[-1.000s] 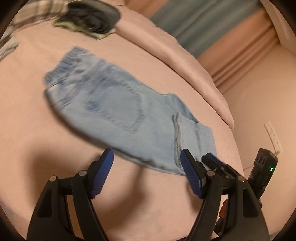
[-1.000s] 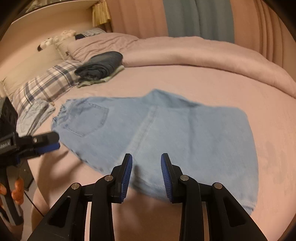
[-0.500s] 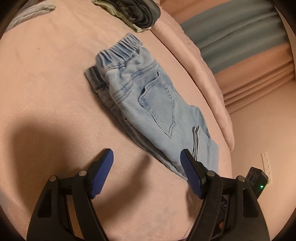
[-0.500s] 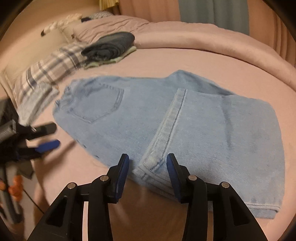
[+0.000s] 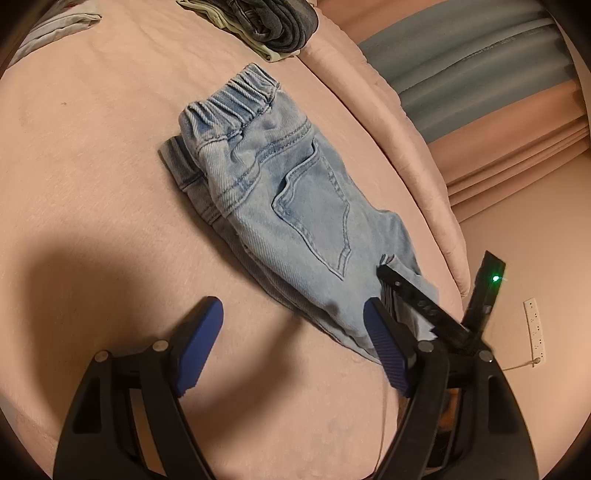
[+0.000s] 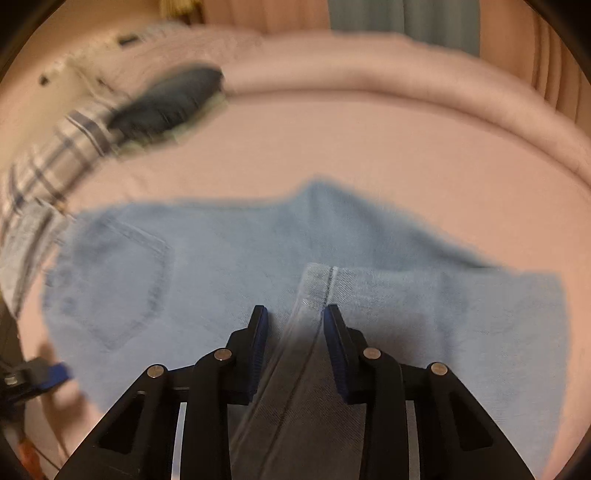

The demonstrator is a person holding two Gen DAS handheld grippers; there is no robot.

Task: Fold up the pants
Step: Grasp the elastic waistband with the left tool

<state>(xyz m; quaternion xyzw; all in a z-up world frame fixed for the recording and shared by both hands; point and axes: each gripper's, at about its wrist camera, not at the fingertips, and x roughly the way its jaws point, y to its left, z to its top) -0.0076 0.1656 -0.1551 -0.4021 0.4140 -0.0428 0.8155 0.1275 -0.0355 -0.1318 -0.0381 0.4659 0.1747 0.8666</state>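
Both tongs tilt downward toward the light-blue pants (image 5: 291, 218), which lie partly folded on the pink bed (image 5: 92, 158). At the pants' hem end, the right gripper (image 6: 295, 314) has its jaws narrowed around a raised seam edge of the denim; they have just been closing, and whether the pads actually press the cloth I cannot tell (that view is blurred). Near the pants' lower edge, the left gripper (image 5: 293, 325) hangs with jaws wide, nothing between them, one blue pad in front of the fabric. Beyond the pants' waistband sits a dark folded garment (image 5: 273, 22)
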